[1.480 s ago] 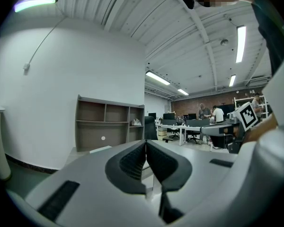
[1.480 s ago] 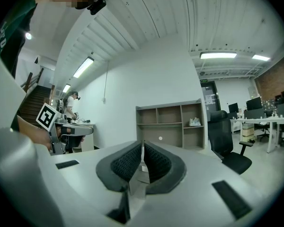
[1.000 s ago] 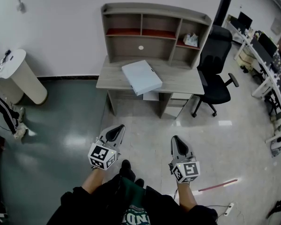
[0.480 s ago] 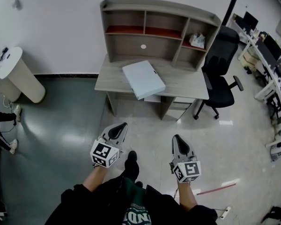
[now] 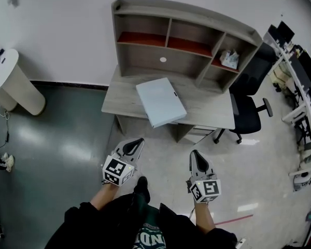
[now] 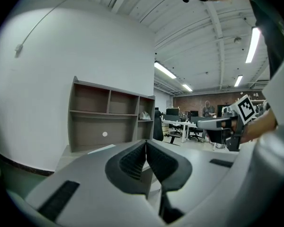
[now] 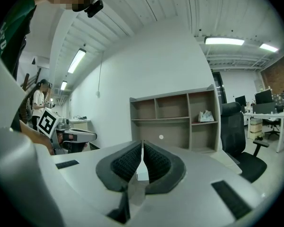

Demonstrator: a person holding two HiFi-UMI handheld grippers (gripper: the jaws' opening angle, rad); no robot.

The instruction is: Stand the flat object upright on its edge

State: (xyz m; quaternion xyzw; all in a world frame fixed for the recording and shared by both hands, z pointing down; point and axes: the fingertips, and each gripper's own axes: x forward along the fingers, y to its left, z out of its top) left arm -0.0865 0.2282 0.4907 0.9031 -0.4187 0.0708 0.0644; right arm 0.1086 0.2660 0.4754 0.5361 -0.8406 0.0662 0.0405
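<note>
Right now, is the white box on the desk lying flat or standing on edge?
Lying flat: the white box rests broad face up on the desk, one corner past the front edge.

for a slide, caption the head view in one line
Left gripper and right gripper, shut and empty, short of the desk bearing a flat white object.

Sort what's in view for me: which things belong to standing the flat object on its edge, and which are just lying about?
Job: white flat object, lying flat on the desk; left claw and right claw, both shut, empty, short of the desk.
Lying about: black office chair; white round stand; small packet in the shelf unit; red stick on the floor.
</note>
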